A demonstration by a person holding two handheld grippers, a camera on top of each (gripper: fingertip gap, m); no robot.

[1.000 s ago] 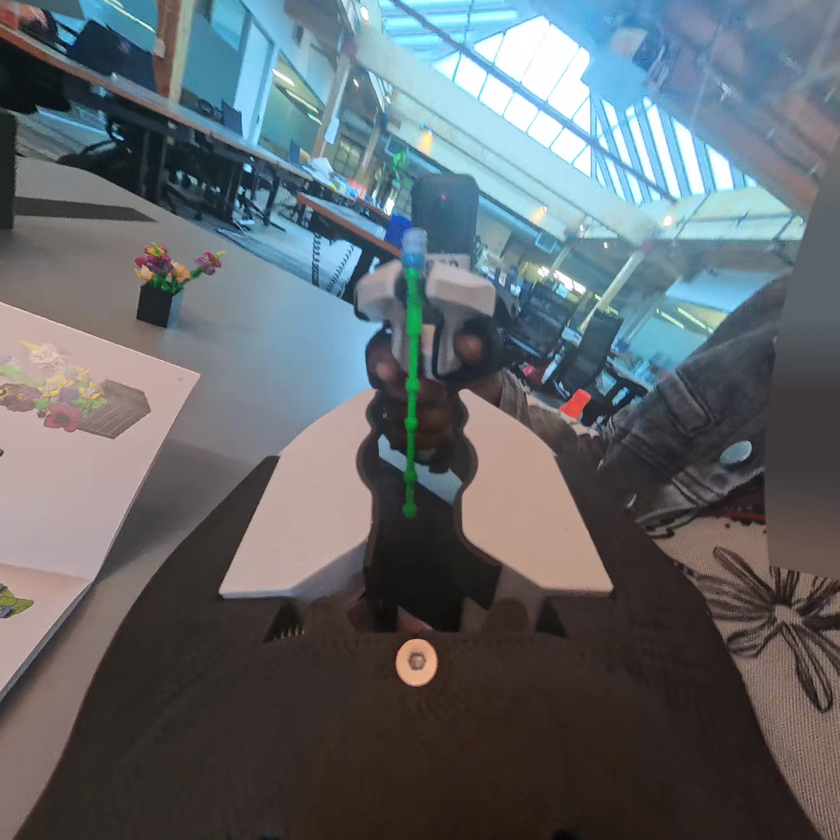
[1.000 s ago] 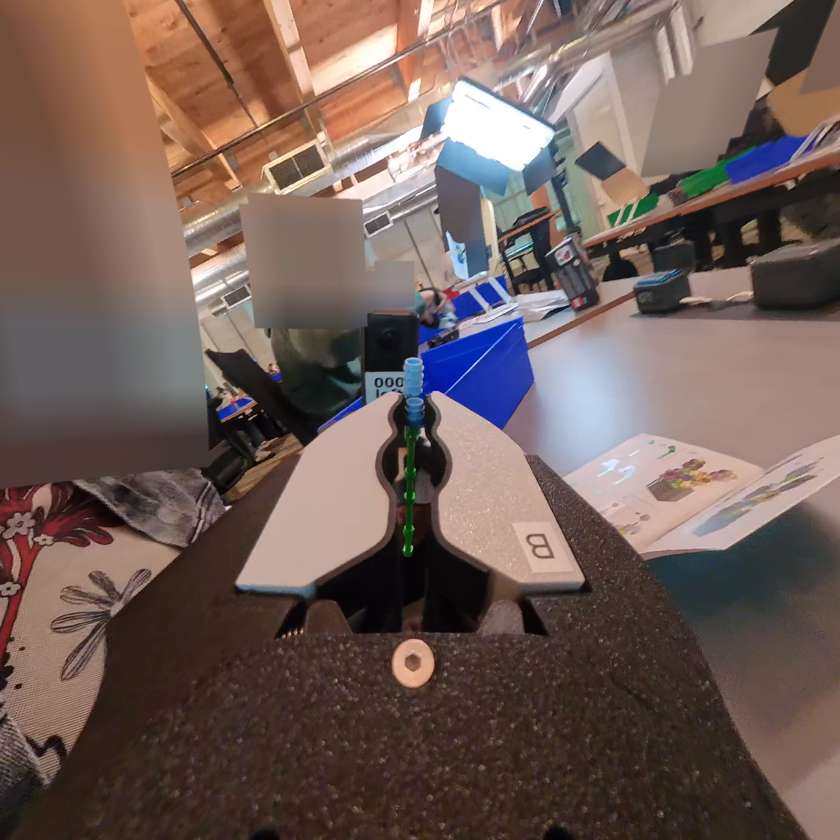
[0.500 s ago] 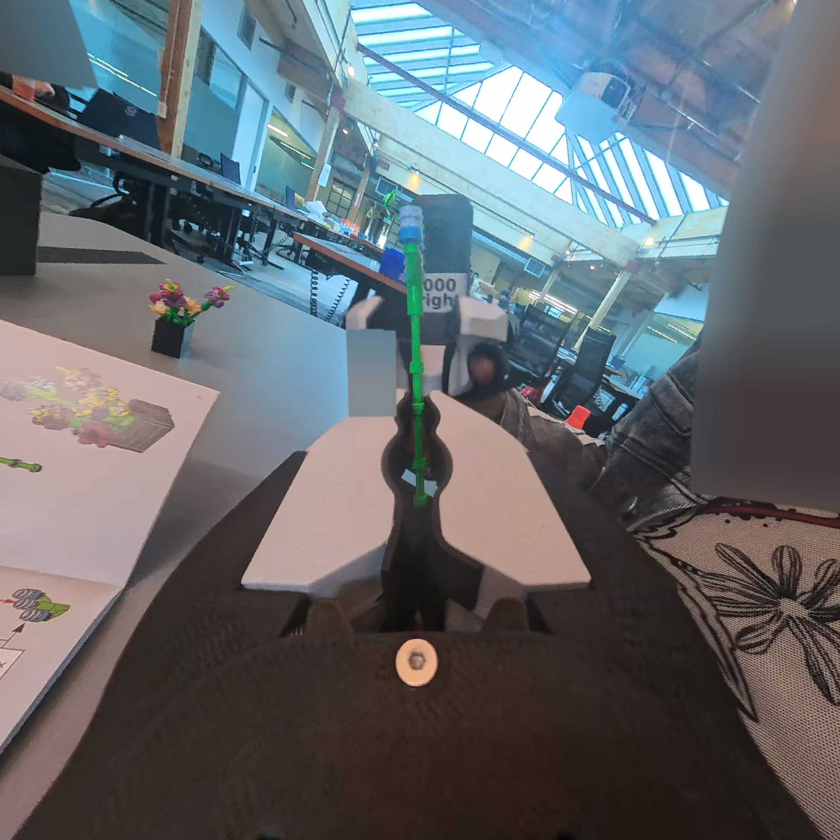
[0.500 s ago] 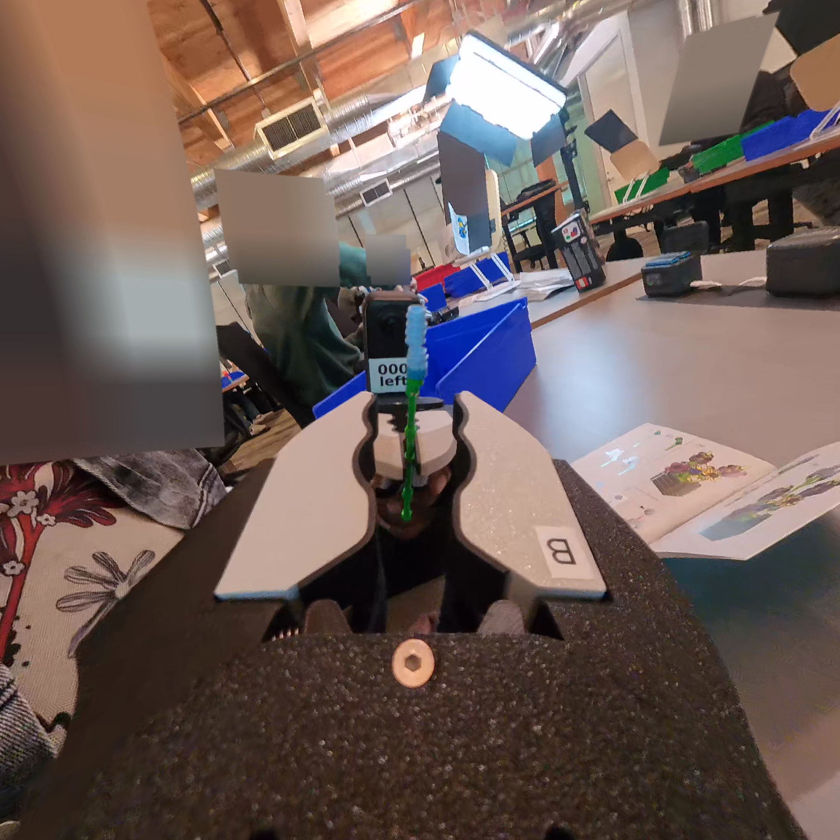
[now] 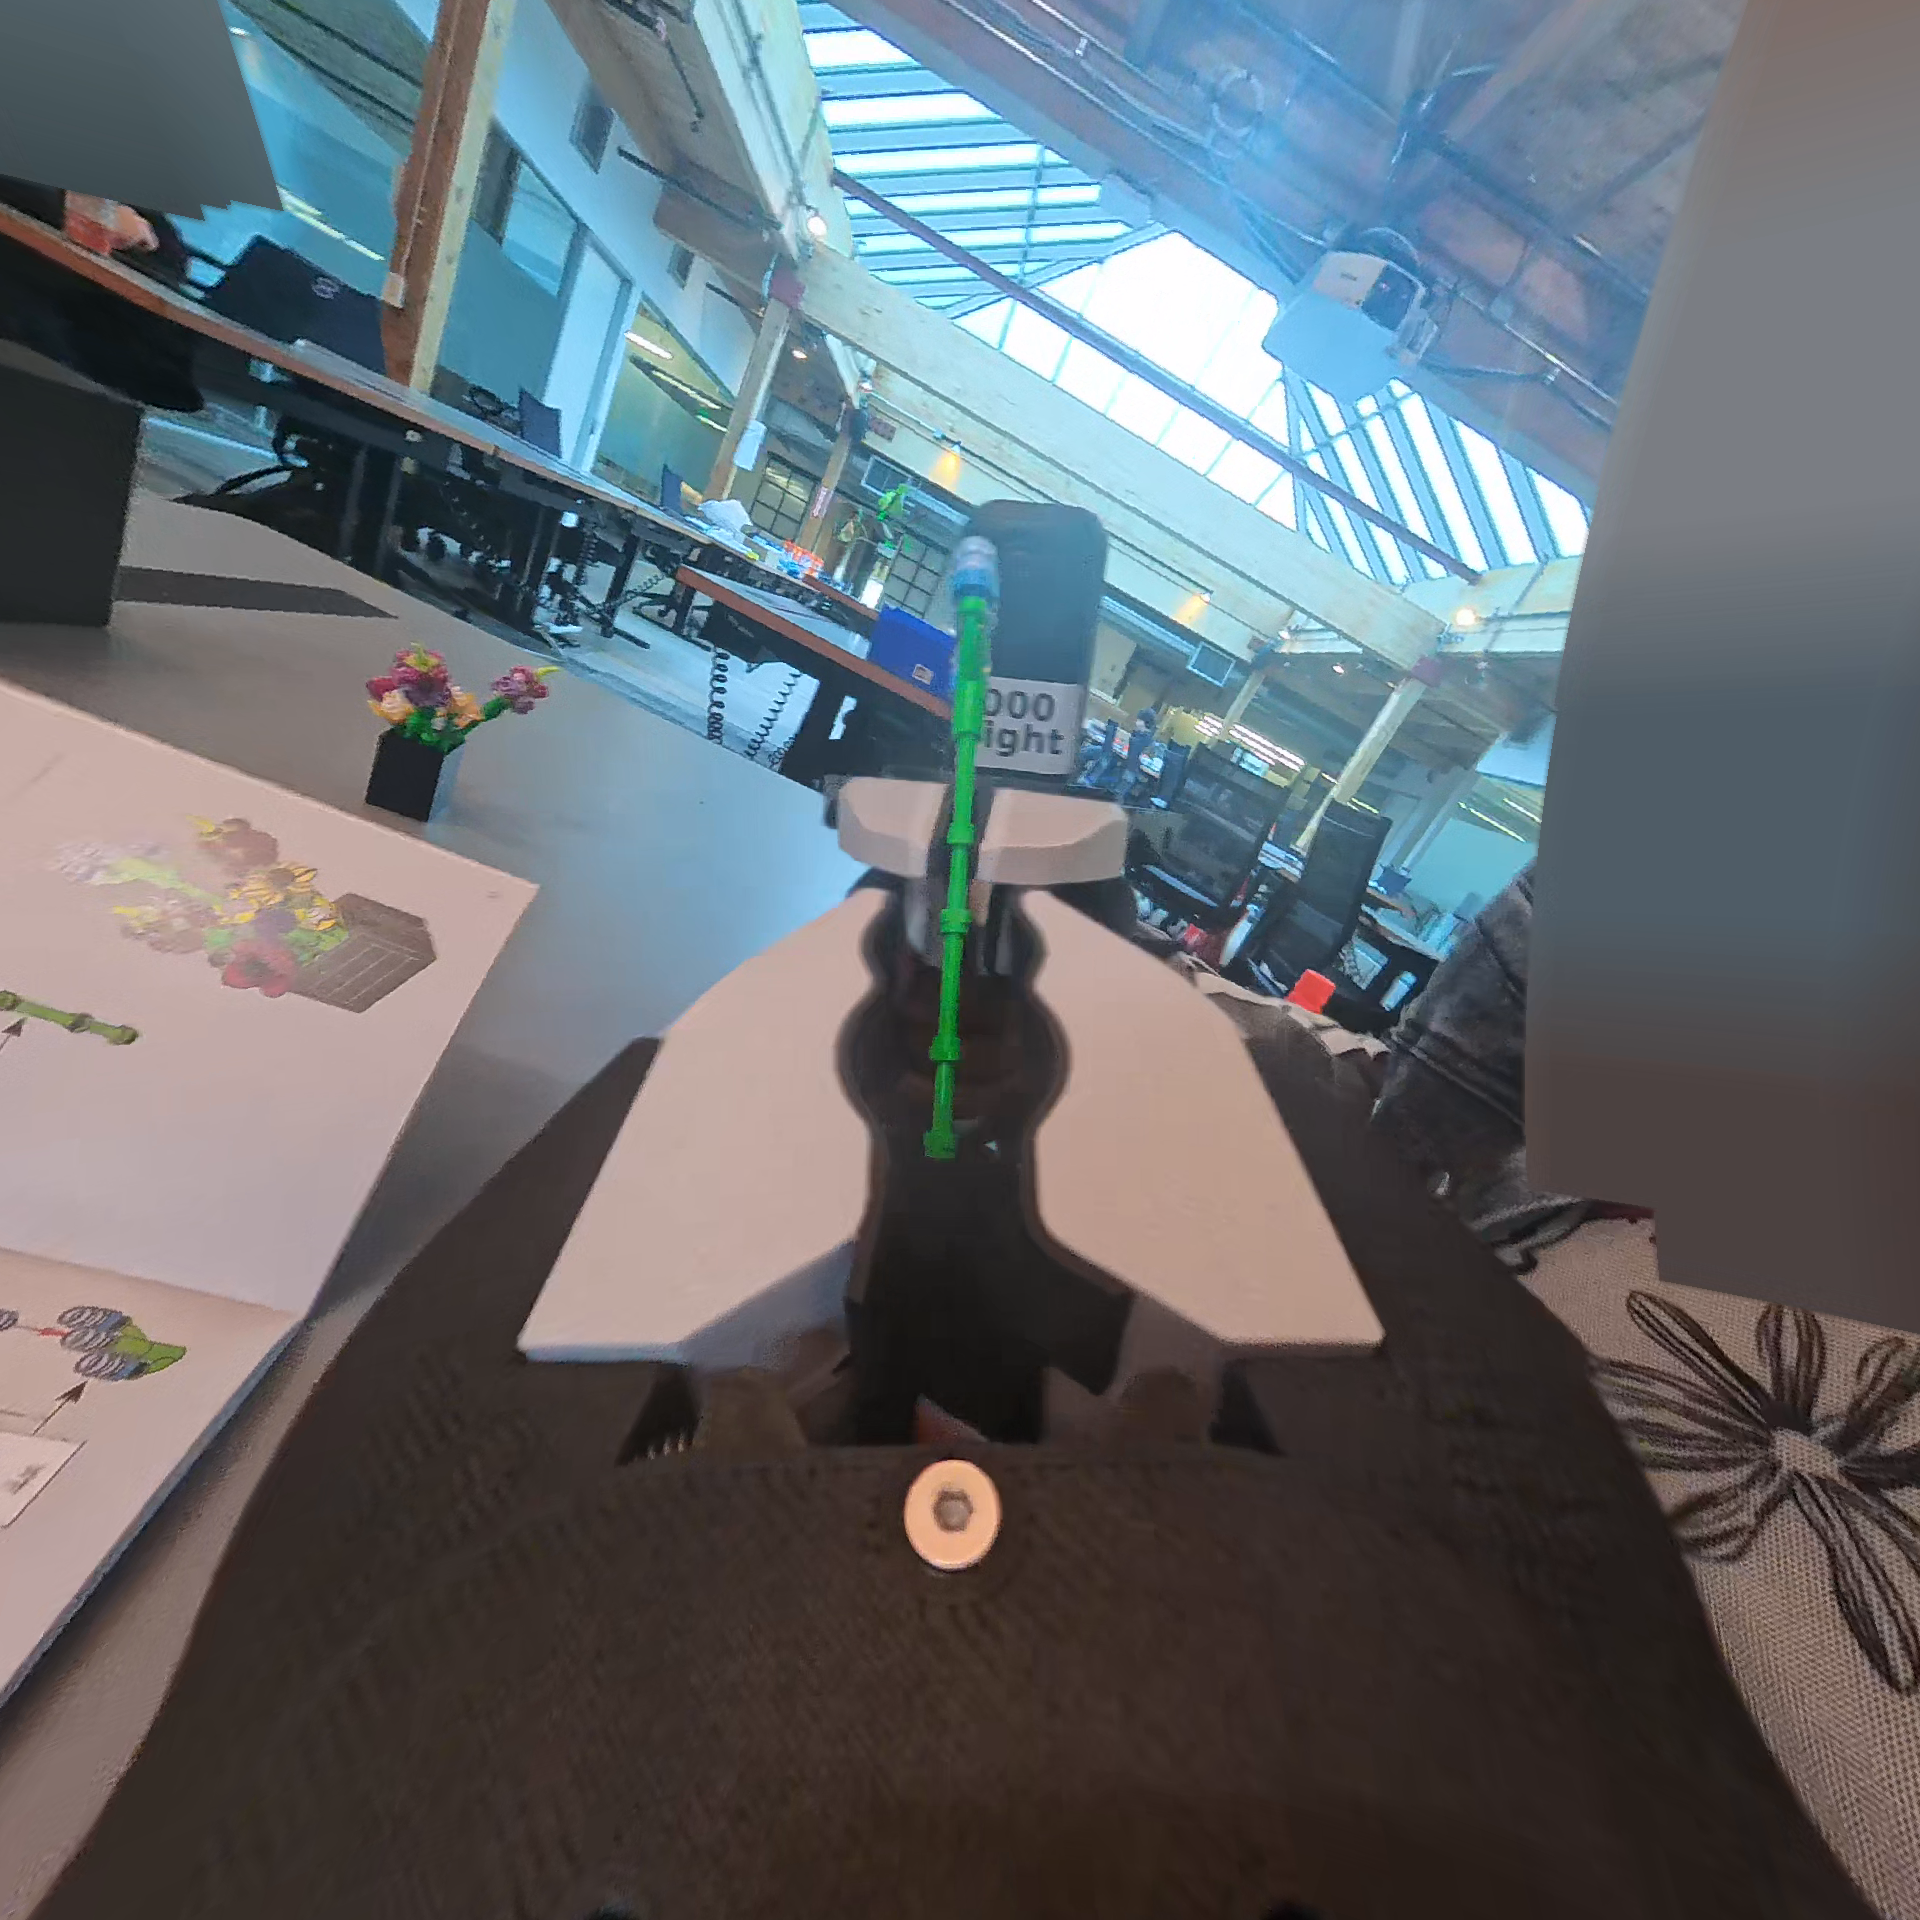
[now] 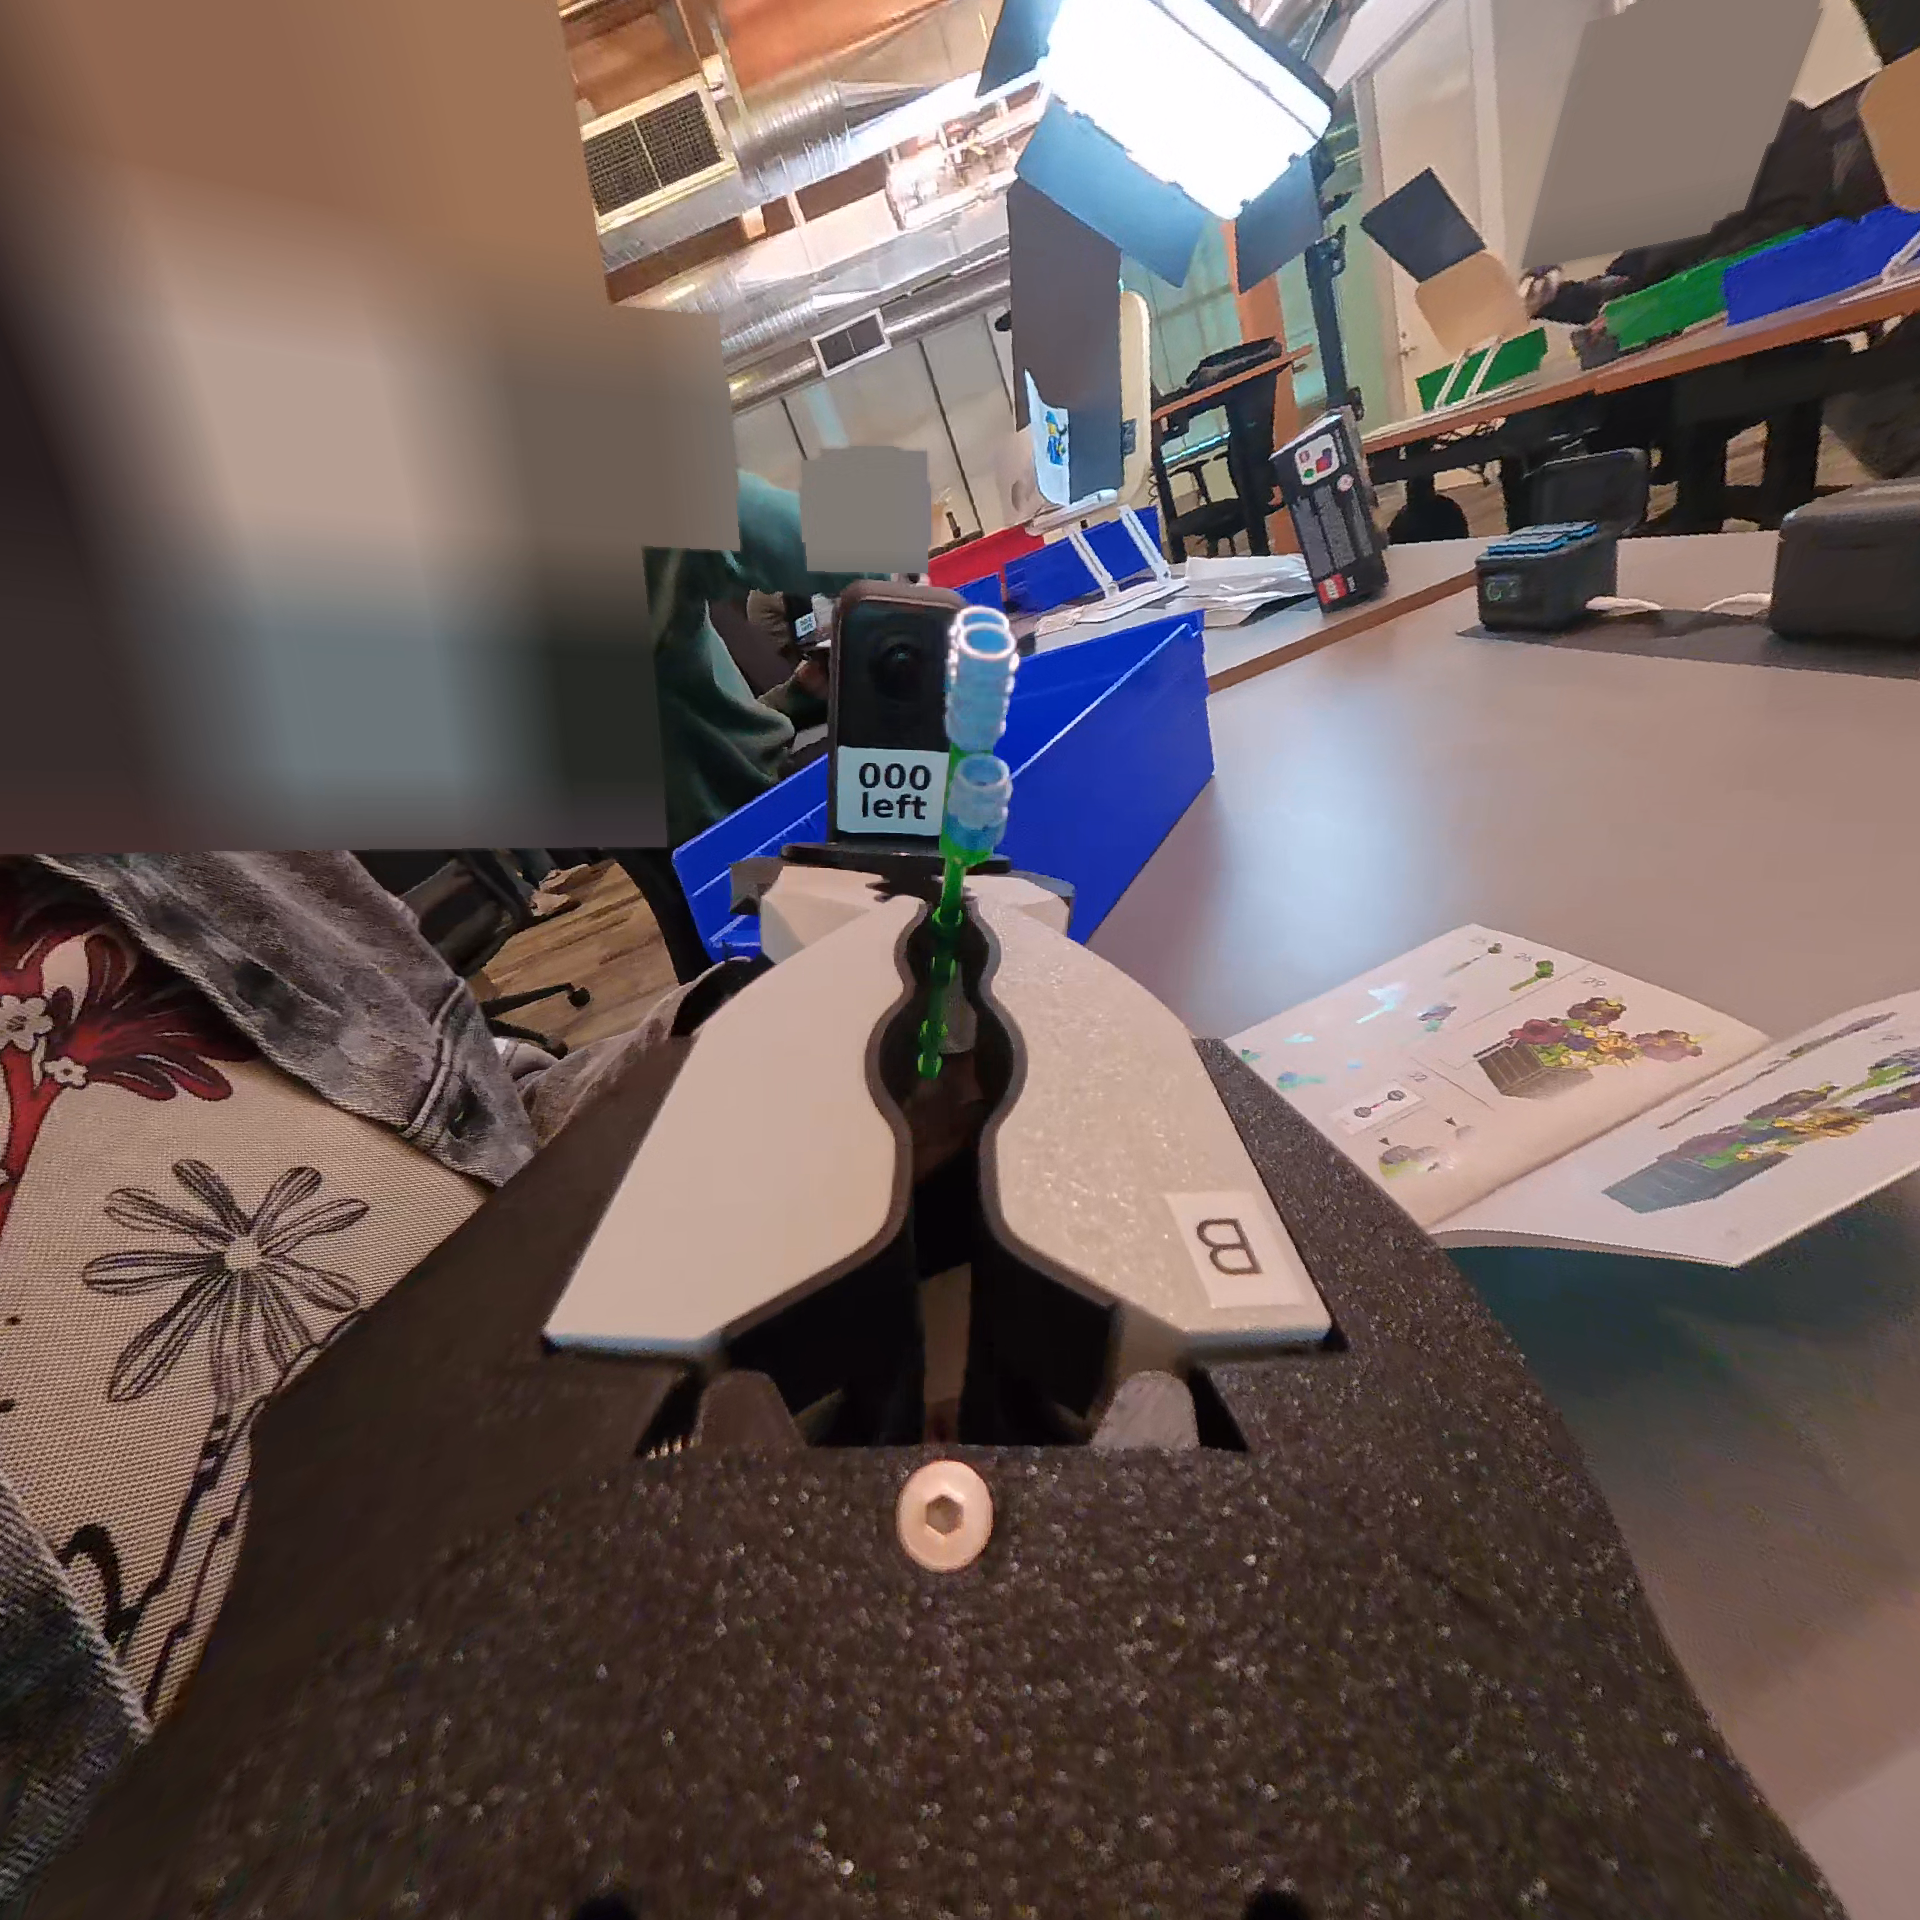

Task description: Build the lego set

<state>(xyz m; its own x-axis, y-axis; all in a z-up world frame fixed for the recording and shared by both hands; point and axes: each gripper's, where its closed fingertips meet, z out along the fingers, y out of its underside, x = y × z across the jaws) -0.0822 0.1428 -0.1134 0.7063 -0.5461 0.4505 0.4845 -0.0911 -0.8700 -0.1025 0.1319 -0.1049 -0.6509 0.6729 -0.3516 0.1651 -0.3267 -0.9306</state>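
A thin green stem (image 6: 940, 977) topped with light-blue round pieces (image 6: 979, 686) stands upright in the air. My right gripper (image 6: 948, 920) is shut on the stem's lower part. In the left wrist view the stem (image 5: 961, 831) rises between my left gripper's (image 5: 943, 914) parted fingers, which do not press on it. The right gripper (image 5: 971, 842) shows behind, closed on the stem. The two grippers face each other tip to tip. The left gripper (image 6: 904, 894) shows just beyond the right one's fingertips.
An open instruction booklet (image 5: 260, 1091) lies on the grey table (image 5: 644, 831); it also shows in the right wrist view (image 6: 1558, 1101). A small black pot of built flowers (image 5: 426, 727) stands farther back. A blue bin (image 6: 1101, 748) sits at the table edge. A person's floral garment (image 6: 208, 1247) is close. My left and right fingertips are right by each other.
Half a second ago my left gripper was shut on the stem and the right one was open. Now the left jaws have parted and the right jaws have closed on the stem.
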